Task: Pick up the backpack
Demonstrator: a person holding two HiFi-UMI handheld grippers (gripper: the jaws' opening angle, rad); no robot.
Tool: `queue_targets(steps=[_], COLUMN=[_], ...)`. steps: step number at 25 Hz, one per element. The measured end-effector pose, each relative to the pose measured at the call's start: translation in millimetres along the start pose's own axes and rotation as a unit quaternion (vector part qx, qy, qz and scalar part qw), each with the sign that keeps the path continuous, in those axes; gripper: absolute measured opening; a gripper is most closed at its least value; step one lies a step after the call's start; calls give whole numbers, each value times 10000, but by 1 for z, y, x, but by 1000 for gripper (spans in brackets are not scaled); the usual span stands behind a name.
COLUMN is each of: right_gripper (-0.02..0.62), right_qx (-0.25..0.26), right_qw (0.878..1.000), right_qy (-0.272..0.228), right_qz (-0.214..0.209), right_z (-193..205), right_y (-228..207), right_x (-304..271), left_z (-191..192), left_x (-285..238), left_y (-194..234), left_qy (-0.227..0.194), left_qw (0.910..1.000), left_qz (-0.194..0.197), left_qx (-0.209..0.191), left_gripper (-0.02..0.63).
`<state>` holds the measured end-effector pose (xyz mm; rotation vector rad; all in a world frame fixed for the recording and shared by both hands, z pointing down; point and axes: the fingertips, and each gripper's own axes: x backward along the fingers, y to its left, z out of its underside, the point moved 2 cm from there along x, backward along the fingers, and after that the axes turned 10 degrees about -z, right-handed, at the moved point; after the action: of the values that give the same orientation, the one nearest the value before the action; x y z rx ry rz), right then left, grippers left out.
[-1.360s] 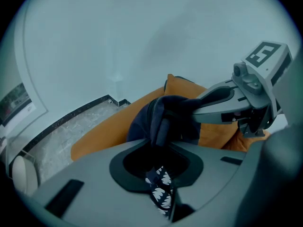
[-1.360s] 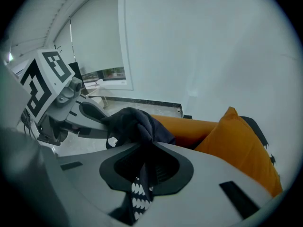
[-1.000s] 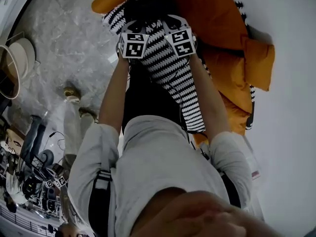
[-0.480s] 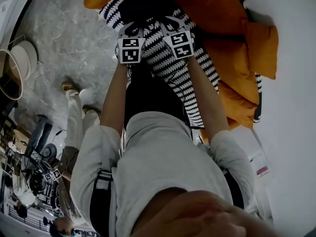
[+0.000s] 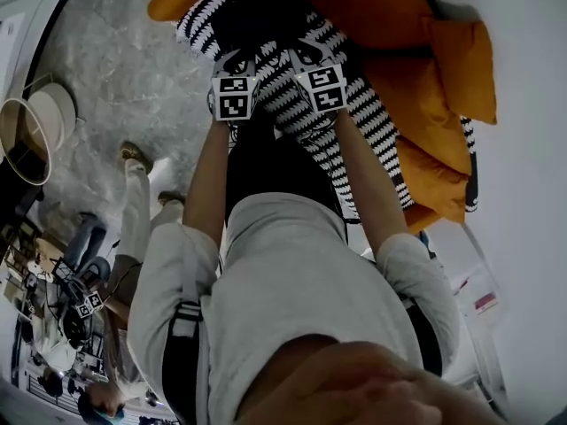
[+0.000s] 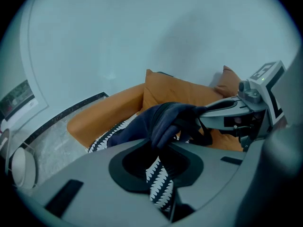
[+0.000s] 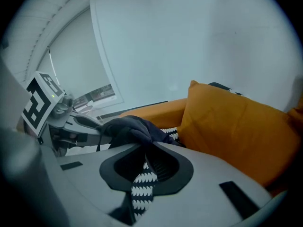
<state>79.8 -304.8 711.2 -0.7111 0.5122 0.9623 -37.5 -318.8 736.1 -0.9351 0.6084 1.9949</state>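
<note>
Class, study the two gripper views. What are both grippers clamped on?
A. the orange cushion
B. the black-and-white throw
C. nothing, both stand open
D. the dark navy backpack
D: in each gripper's own view, the left gripper and the right gripper have their jaws closed on bunched dark fabric of the backpack, while the black-and-white throw and the orange cushion show only beyond the jaws.
</note>
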Motion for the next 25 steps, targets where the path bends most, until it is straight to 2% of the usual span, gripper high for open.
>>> queue_targets(steps=[4, 11, 17, 22, 25], right_gripper=[66, 64, 64, 64, 64], right_qx=[57, -122, 4, -202, -226], right_qw=[9999, 9996, 9997, 9994, 9991], right_qy=[-74, -229, -185, -136, -172], right_qz=[104, 127, 180, 254, 310], right_z=[6, 26, 29, 36, 45], right_y=[12, 13, 31, 31, 37], right_x=[20, 15, 63, 39, 48], left_z=[1, 24, 27, 37, 44], left_x=[20, 16, 57, 41, 48], left_y=[-11, -18, -45, -30, -37], left_qy=[0, 101, 87, 236, 207], left_qw=[9999, 9998, 9991, 9983, 9981], left_qz=[71, 122, 330, 464, 528], left_qx=[-89, -120, -249, -252, -240], left_gripper=[59, 53, 52, 52, 51])
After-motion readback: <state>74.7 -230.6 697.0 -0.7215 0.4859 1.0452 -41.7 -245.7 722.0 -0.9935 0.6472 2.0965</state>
